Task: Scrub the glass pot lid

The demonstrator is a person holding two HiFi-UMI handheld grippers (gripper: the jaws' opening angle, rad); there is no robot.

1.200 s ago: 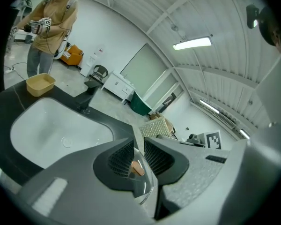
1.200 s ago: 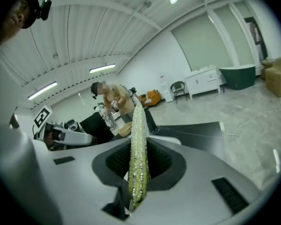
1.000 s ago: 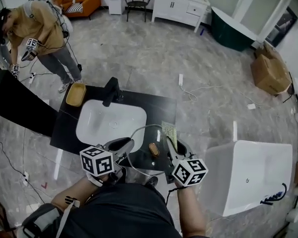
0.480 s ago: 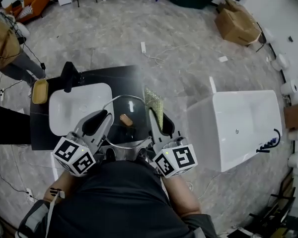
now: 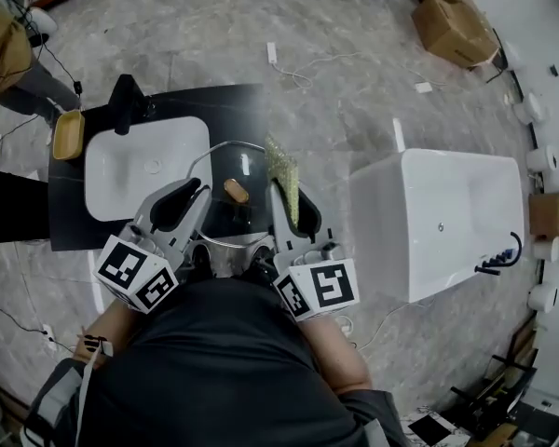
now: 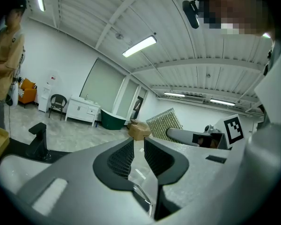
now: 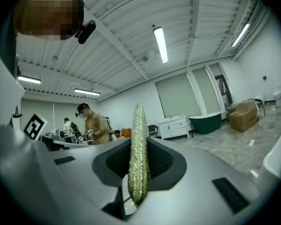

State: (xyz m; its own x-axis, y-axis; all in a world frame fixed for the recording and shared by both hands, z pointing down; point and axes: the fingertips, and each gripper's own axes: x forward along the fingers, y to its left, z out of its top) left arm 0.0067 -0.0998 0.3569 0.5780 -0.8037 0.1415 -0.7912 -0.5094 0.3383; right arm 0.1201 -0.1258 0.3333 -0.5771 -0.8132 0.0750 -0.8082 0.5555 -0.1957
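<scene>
At your left, the left gripper [image 6: 136, 146] has its fingers pinched narrow on the rim of the glass pot lid [image 5: 225, 220]. That grip likely steadies the lid in the air over the black table [image 5: 233, 110], with its knob facing you. Your right gripper [image 7: 138, 150] clamps a green scouring pad [image 7: 138, 125] edge-on just beside the lid's right edge, ready to scrub. On the table a white sink [image 5: 121, 189] sits beside a black faucet [image 5: 126, 101]. A white bathtub [image 5: 429, 250] stands to the right on the marbled floor [image 5: 335, 45].
</scene>
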